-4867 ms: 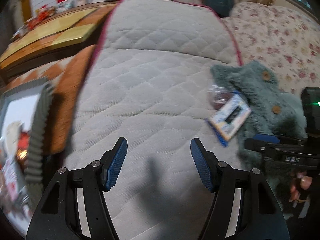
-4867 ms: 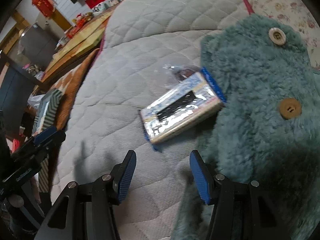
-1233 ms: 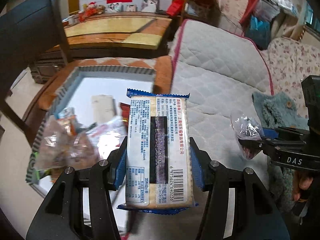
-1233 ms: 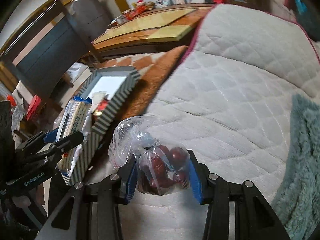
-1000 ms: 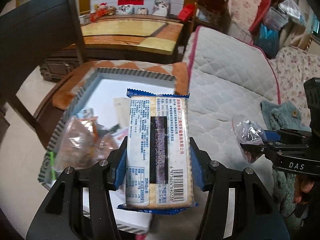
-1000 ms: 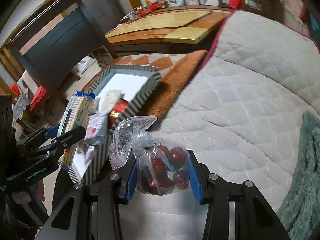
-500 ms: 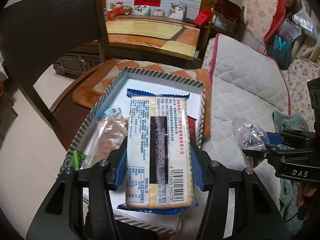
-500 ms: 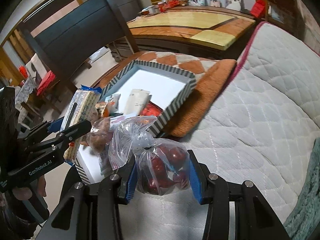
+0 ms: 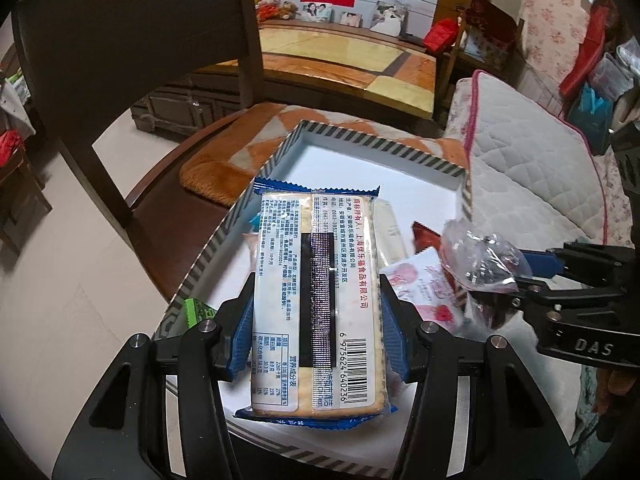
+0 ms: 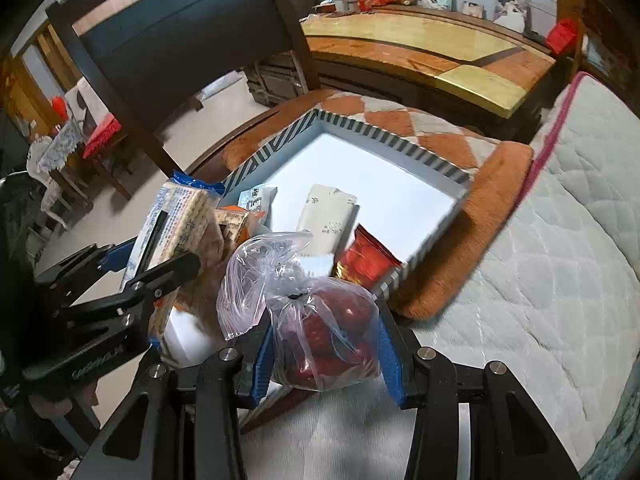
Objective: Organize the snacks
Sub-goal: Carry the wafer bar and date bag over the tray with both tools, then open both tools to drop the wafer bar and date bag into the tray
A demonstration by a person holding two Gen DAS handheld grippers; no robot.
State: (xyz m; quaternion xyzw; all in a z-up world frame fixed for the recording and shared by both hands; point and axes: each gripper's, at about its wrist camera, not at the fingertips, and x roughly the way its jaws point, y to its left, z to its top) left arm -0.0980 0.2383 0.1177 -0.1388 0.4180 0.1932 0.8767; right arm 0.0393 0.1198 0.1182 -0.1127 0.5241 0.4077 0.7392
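My left gripper (image 9: 318,330) is shut on a long cracker packet (image 9: 318,296) with blue crimped ends, its label side up, held over the near part of the striped box (image 9: 372,140). My right gripper (image 10: 324,354) is shut on a clear plastic bag of red fruit (image 10: 326,340), hanging over the box's near right corner. In the right wrist view the cracker packet (image 10: 172,220) and left gripper (image 10: 152,268) show at the left. The bag (image 9: 478,268) and right gripper (image 9: 532,272) appear at the right of the left wrist view. The box (image 10: 396,136) holds several snack packets.
The box rests on an orange checked cushion (image 10: 460,148) on a dark wooden chair (image 10: 180,36). A white quilted mattress (image 10: 560,248) lies to the right. Inside the box lie a white packet (image 10: 326,216), a red packet (image 10: 366,260) and a pink one (image 9: 424,284). A wooden table (image 9: 352,64) stands behind.
Both grippers have carried their loads leftward from over the mattress to above the striped box. The box now fills the middle of both views. Neither grip has changed.
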